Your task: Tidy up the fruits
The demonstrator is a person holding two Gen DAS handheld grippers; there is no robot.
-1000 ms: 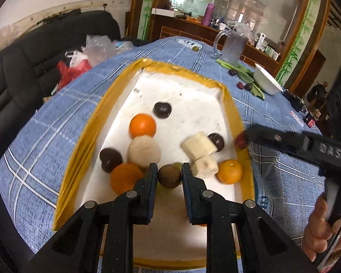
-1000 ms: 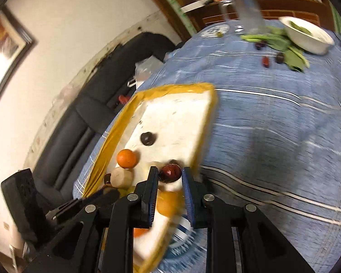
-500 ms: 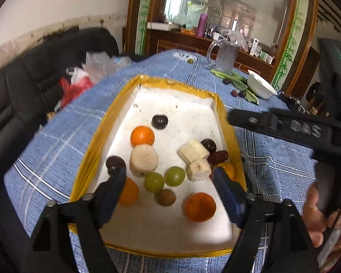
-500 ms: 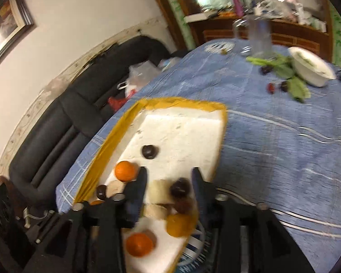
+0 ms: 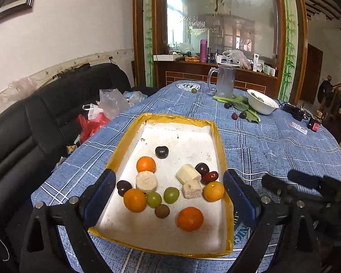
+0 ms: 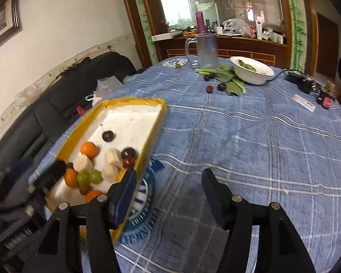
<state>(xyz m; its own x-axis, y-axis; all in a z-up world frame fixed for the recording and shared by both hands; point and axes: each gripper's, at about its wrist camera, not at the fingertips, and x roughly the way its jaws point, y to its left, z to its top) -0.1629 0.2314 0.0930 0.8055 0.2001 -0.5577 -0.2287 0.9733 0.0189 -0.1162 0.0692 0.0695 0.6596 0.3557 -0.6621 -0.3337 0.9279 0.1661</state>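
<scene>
A white tray with a yellow rim [image 5: 179, 117] lies on the blue checked tablecloth and holds several oranges, dark plums, green grapes [image 5: 171, 195], pale banana pieces [image 5: 188, 174], a red date [image 5: 210, 176] and a brown longan [image 5: 162, 211]. My left gripper [image 5: 168, 192] is open wide above the tray's near half, empty. My right gripper [image 6: 168, 187] is open and empty over the cloth just right of the tray [image 6: 134, 102]. Loose fruits [image 6: 209, 88] lie far back on the table.
A white bowl [image 6: 252, 70], green leaves [image 6: 229, 79] and a glass jug [image 6: 205, 51] stand at the far side. A loose grape [image 5: 194, 90] lies by the jug. Small boxes and a cable are at the far right [image 6: 307, 84]. A black sofa [image 5: 34, 122] with plastic bags lies left.
Both grippers opened and pulled back and up. The left let go of the brown longan and the right let go of the red date; both now lie in the tray.
</scene>
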